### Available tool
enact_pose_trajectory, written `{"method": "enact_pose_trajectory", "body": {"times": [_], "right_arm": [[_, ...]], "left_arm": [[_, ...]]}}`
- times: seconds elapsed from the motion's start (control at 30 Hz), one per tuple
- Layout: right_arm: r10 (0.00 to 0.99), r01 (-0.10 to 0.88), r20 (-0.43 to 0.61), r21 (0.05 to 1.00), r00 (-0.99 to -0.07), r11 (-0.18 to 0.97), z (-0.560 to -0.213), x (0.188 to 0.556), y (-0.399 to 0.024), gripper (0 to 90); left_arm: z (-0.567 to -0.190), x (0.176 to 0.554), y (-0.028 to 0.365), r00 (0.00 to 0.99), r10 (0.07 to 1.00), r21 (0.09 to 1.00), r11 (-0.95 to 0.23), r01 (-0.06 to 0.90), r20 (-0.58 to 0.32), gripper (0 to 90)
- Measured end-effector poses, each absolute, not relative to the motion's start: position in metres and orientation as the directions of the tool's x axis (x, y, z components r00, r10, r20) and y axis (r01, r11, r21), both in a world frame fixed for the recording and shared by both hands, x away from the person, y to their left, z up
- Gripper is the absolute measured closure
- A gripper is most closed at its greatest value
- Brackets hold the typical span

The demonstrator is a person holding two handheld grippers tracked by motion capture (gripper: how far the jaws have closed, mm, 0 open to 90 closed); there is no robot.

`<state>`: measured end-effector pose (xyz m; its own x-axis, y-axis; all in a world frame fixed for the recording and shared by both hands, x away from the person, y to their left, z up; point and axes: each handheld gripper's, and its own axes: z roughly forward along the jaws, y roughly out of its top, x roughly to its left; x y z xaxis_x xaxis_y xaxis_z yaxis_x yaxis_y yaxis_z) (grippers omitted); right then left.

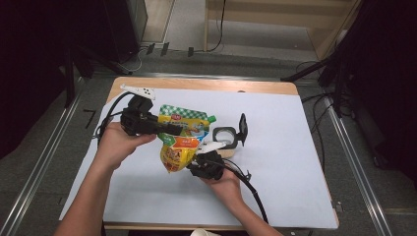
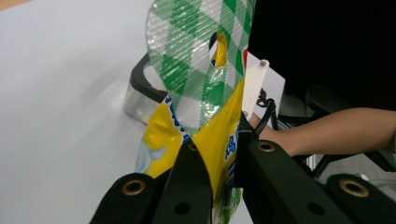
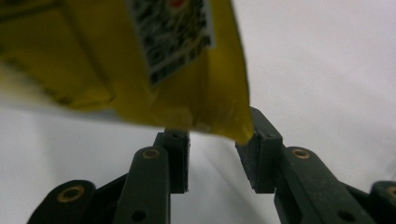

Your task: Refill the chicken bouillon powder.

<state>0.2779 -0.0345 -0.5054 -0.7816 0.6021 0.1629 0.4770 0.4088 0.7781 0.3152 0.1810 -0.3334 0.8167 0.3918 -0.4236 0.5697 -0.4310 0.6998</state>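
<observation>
High view: left gripper (image 1: 164,129) is clamped on a yellow-and-green pouch (image 1: 181,142), held above the white table cover (image 1: 275,147) near the table's middle. The left hand (image 1: 117,142) wraps the gripper body from the side, forearm coming in from the lower left. The right gripper (image 1: 199,160) sits just below and right of the pouch's lower end, jaws aimed up toward it; the right hand (image 1: 227,183) grips it from beneath. A clear container with a black hinged lid (image 1: 230,133) stands just beyond the pouch on the cover.

Left gripper view: both jaws are pressed tight on the pouch (image 2: 205,107), pinching it where yellow meets the green checked top. The container (image 2: 140,88) lies behind it.

Right gripper view: jaws stand partly apart, a clear gap between them. The pouch's yellow bottom corner (image 3: 187,88) hangs just above the gap; one pad (image 3: 254,154) touches or nearly touches that corner. Not yet a grip.
</observation>
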Motion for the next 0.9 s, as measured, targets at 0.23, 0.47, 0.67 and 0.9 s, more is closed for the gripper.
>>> {"method": "enact_pose_trajectory", "body": {"times": [0.23, 0.47, 0.67, 0.9], "right_arm": [[0.619, 0.48, 0.18, 0.799, -0.764, 0.361, -0.507, 0.276, -0.041, 69.8], [0.617, 0.484, 0.191, 0.802, -0.763, 0.35, -0.505, 0.276, -0.044, 69.9], [0.613, 0.464, 0.171, 0.81, -0.771, 0.358, -0.503, 0.273, -0.046, 69.8], [0.586, 0.37, 0.041, 0.81, -0.809, 0.455, -0.502, 0.26, -0.034, 68.6]], "left_arm": [[-0.34, 0.32, 0.177, 0.801, 0.377, 0.682, -0.423, 0.596, -0.466, 90.0], [-0.343, 0.324, 0.178, 0.784, 0.39, 0.675, -0.404, 0.617, -0.483, 90.0], [-0.345, 0.326, 0.176, 0.765, 0.439, 0.669, -0.388, 0.634, -0.472, 90.0], [-0.349, 0.326, 0.165, 0.76, 0.502, 0.656, -0.414, 0.631, -0.413, 90.0]]}}
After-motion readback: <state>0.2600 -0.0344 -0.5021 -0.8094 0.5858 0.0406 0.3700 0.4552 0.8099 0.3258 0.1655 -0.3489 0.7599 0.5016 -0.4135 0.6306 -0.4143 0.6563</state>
